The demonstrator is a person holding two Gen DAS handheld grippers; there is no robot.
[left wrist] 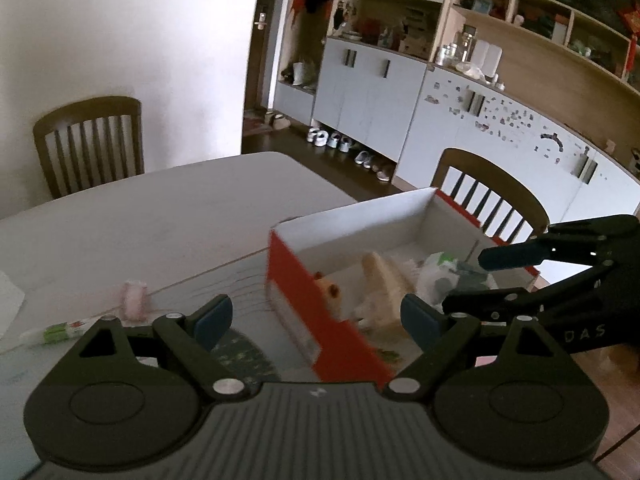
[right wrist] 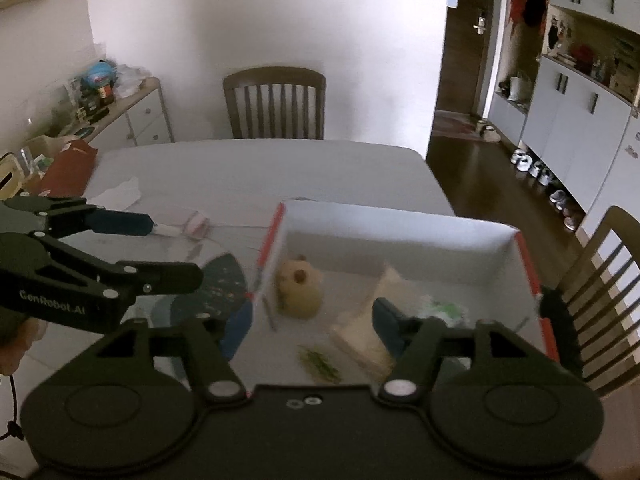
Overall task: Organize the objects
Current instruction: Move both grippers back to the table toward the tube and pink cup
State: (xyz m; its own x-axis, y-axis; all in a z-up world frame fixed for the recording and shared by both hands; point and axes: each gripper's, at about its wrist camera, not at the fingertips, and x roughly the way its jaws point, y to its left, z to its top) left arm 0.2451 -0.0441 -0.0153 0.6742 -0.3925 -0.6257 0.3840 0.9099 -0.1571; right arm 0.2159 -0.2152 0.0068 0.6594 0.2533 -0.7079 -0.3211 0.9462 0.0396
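Lettering reading "GenRobot.AI" is showing in white on the side of the left gripper (right wrist: 176, 254), and "DAS" is showing on the body of the right gripper (left wrist: 472, 282); no other writing is legible. Both pairs of tongs are gaping wide with nothing between their blue-padded fingers. The red-sided, white-lined open cardboard box (left wrist: 304, 312) is sitting directly ahead of both grippers, its near red wall between the left gripper's fingers and its interior under the right gripper's. Inside it, a tan plush animal toy (right wrist: 299, 288) is lying just beyond the right gripper's left finger, a pale beige wedge-shaped piece (right wrist: 372, 332) is resting against its right finger, a white-and-green crumpled plastic bag (left wrist: 438, 276) is lying beside that, and a small green sprig (right wrist: 320, 362) is lying on the box floor nearest the tongs. Left of the left gripper's fingers, a small pink fuzzy object (left wrist: 135, 300) and a white-and-green tube (left wrist: 60, 330) are lying on the pale grey tabletop (left wrist: 160, 208), which is stretching bare well beyond the box toward a brown slatted wooden chair (right wrist: 275, 102).
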